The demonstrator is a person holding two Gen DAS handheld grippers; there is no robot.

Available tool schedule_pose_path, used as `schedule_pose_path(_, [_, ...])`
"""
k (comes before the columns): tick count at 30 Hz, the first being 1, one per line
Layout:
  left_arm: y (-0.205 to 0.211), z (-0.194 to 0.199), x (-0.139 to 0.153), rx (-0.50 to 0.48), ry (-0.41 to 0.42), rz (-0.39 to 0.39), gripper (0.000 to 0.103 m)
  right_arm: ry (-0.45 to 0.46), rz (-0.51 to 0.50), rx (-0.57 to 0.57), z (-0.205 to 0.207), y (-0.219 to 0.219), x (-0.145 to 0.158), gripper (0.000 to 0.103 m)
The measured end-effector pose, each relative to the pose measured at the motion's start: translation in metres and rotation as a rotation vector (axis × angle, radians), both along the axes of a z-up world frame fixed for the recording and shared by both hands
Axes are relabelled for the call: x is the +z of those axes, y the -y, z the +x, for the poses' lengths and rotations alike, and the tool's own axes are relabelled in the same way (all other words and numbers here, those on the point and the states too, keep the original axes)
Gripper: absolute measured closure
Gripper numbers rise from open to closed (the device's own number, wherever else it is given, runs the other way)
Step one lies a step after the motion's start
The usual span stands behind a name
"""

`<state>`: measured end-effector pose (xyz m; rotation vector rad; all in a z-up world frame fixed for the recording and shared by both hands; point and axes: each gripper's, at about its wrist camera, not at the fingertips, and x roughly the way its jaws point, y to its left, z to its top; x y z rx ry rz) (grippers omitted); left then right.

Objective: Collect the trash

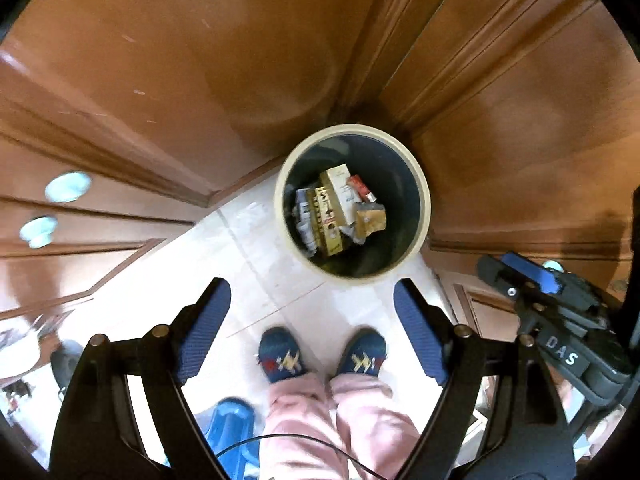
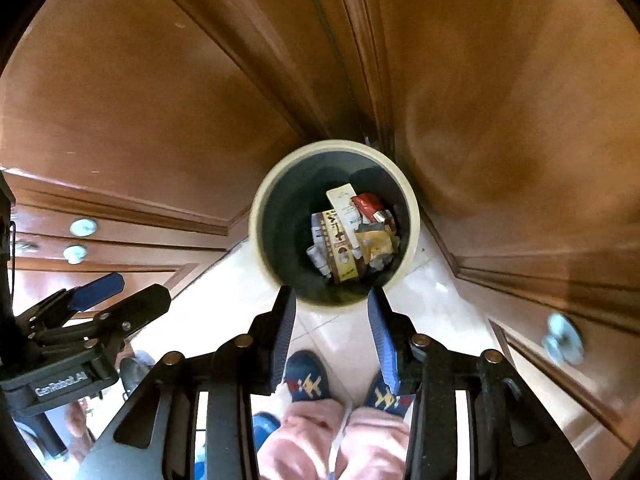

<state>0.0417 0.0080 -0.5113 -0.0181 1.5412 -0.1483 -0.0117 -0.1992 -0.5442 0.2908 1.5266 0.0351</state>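
Seen from above, two round pale-blue knobs (image 1: 68,187) sit on the brown wooden cabinet fronts (image 1: 168,80) at the far left of the left wrist view, and a third like them shows on the right-hand cabinet door in the right wrist view. Moving right, the left gripper (image 1: 312,320) points straight down with its blue-padded fingers (image 1: 206,328) spread wide and nothing between them. Through the gap show the pale tiled floor (image 1: 256,248) and the person's two dark blue patterned slippers (image 1: 282,354) below pink trouser legs. The one round bin with a cream rim and dark inside (image 1: 424,208) stands in the corner where the cabinet fronts meet, ahead of the fingertips and below them. The trash lies at its bottom: a long gold-and-white carton (image 1: 340,196) with its long axis running roughly away from the slippers, a second gold printed box beside it, a red wrapper, a tan crumpled packet and grey scraps, about five pieces, the exact count blurred. Further right hangs the right gripper (image 2: 332,304), its fingers partly apart and empty, tips overlapping the bin's near rim, so it looks the nearer of the two to the bin. Neither holds trash; I judge both free to fetch more.
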Motion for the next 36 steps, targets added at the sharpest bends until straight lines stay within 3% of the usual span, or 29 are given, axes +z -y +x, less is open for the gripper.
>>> schedule_pose_path(6, [-0.005,-0.015,0.092,0.042,0.064,0.008,0.021,0.055,-0.02,0.031,-0.006,-0.011,0.093,0.065])
schedule_pose_path(14, [-0.015,-0.034,0.233,0.076,0.179,0.02,0.021,0.162,-0.034,0.103,-0.012,-0.03,0.247,0.065])
schedule_pose_path(19, [-0.026,-0.044,0.313,0.104,0.263,0.03,0.021,0.235,-0.023,0.098,-0.015,-0.037,0.342,0.055])
schedule_pose_path(23, [-0.031,-0.055,0.37,0.133,0.333,0.045,0.021,0.295,-0.02,0.109,-0.018,-0.043,0.408,0.055])
schedule_pose_path(30, [-0.035,-0.071,0.446,0.16,0.468,0.04,0.021,0.423,-0.017,0.141,-0.026,-0.052,0.521,0.055])
schedule_pose_path(36, [-0.022,-0.078,0.494,0.152,0.54,0.044,0.021,0.518,-0.018,0.134,-0.033,-0.052,0.592,0.055])
